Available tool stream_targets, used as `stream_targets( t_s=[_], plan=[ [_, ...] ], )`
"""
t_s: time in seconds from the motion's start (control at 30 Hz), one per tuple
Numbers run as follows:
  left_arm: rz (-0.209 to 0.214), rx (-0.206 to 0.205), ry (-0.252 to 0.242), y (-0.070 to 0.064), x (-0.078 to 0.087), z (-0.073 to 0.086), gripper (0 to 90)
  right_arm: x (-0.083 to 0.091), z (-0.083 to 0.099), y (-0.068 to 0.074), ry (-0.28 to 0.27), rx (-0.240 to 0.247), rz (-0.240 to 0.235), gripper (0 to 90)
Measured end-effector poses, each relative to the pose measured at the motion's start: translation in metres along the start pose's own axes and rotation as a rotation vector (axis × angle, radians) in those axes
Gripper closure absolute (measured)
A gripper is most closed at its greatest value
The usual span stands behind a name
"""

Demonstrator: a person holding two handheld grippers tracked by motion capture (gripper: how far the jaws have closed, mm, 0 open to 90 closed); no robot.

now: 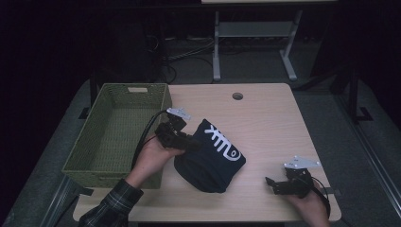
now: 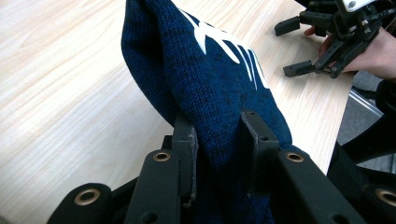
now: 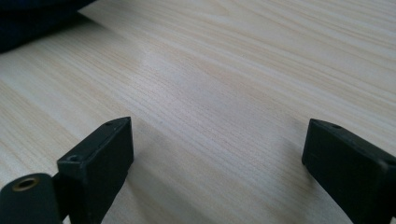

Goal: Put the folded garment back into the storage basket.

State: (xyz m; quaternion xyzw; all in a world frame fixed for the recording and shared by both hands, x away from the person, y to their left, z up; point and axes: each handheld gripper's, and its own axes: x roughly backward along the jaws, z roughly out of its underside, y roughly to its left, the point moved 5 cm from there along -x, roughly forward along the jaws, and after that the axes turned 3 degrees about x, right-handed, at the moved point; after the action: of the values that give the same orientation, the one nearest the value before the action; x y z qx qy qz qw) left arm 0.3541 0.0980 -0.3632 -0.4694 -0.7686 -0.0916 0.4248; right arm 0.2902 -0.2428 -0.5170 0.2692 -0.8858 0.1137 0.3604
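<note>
1. The navy knitted garment (image 1: 210, 158), bearing white lettering, lies bunched on the wooden table (image 1: 265, 118), just to the right of the green woven basket (image 1: 113, 132) and apart from it.
2. Your left gripper (image 1: 189, 142) meets the garment at its upper left edge, on the side facing the basket. In the left gripper view the jaws pinch a thick fold of the knit (image 2: 210, 93) between them, and the cloth rises from the jaws as a raised ridge.
3. Your left hand (image 1: 153, 156) lies over the basket's right wall, with a plaid sleeve (image 1: 111, 205) behind it.
4. Your right gripper (image 1: 279, 184) rests to the right of the garment, well apart from it, near the table's front edge. Its jaws point toward the garment.
5. In the right gripper view the jaws of that gripper (image 3: 215, 154) stand spread wide over bare wood, with nothing between them; a dark corner of the garment (image 3: 32, 18) shows at upper left.
6. The basket holds nothing visible; its floor is bare weave.
7. Beyond the garment, a round hole (image 1: 237, 96) pierces the table near its far edge.
</note>
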Motion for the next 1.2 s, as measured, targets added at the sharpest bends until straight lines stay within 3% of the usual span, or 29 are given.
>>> stream_targets(
  t_s=[0.23,0.6,0.93,1.2],
  plan=[
    [-0.015,-0.031,0.001,-0.004,0.018,-0.008,71.3,0.0,0.0,0.0,0.0,-0.001,0.0,8.7],
    [-0.047,-0.047,-0.017,-0.007,0.048,-0.021,71.6,0.0,0.0,0.0,0.0,-0.001,0.001,8.7],
    [-0.079,-0.04,-0.049,-0.002,0.086,-0.028,71.7,0.0,0.0,0.0,0.0,-0.001,0.001,8.7],
    [-0.099,-0.008,-0.078,0.009,0.119,-0.026,71.7,0.0,0.0,0.0,0.0,-0.001,0.002,8.7]
  ],
)
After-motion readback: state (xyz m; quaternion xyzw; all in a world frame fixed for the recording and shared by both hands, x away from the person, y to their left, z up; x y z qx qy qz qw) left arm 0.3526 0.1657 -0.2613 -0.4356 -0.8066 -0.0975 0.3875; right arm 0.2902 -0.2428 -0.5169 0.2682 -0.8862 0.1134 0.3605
